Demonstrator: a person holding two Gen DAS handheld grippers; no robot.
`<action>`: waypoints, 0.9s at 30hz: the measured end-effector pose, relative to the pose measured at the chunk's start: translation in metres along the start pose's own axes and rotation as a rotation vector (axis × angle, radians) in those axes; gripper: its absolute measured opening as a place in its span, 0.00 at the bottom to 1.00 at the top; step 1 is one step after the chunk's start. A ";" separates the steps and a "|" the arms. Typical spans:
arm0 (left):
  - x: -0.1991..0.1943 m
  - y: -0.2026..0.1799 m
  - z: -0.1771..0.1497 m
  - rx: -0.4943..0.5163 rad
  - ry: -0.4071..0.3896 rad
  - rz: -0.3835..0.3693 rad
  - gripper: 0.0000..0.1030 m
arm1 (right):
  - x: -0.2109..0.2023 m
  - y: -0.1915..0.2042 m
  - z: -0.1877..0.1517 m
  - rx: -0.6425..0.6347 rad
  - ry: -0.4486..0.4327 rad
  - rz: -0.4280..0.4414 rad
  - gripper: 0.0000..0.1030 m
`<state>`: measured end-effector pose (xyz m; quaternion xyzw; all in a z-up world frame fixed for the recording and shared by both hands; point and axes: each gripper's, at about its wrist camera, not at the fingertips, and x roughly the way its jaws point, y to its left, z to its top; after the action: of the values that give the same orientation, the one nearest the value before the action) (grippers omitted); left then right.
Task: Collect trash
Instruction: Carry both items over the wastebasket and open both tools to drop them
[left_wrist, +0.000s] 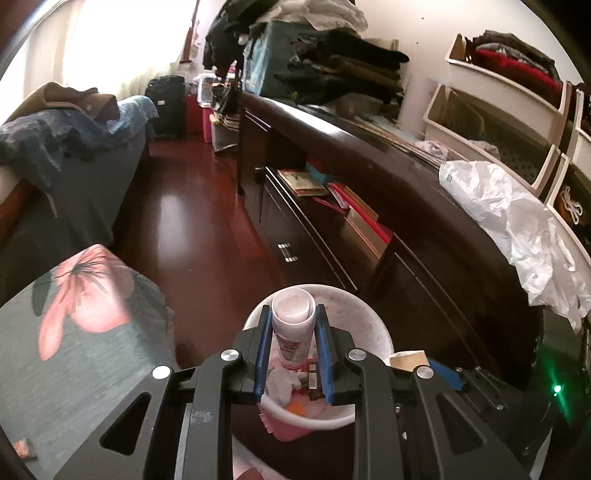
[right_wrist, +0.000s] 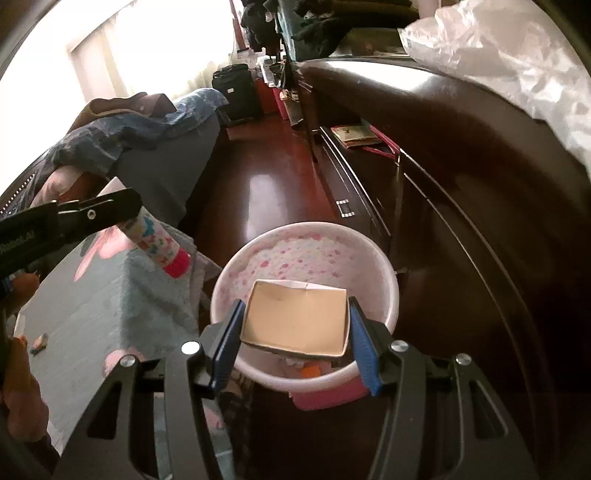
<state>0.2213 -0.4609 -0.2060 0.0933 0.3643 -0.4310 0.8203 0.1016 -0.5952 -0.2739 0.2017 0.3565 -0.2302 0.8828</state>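
Plastic bin: round white wastebasket with pink speckles (right_wrist: 376, 254), scraps inside.
Left gripper (left_wrist: 293, 321): jaws clamp white cylindrical bottle (left_wrist: 293, 325) above it.
Right gripper (right_wrist: 295, 325): jaws clamp open cream cardboard box (right_wrist: 295, 317) above it.

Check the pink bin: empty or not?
Not empty. The pink bin already holds crumpled tissue and an orange scrap at its bottom.

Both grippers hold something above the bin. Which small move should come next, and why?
Probably open the right gripper and let the box drop. It sits clamped between the blue fingers directly over the bin, which already holds other trash. The left gripper holds the bottle over the bin too, so it could release right after.
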 end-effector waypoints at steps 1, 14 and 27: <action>0.004 -0.002 0.001 0.002 0.004 -0.005 0.22 | 0.005 -0.003 0.002 0.004 0.000 -0.008 0.53; 0.059 -0.023 0.016 0.028 0.049 -0.038 0.24 | 0.058 -0.032 0.010 0.030 0.018 -0.066 0.54; 0.056 -0.018 0.022 0.018 -0.001 0.010 0.78 | 0.074 -0.032 0.002 0.016 0.035 -0.095 0.60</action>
<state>0.2388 -0.5181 -0.2254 0.1024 0.3596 -0.4304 0.8215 0.1322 -0.6418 -0.3326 0.1953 0.3794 -0.2712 0.8628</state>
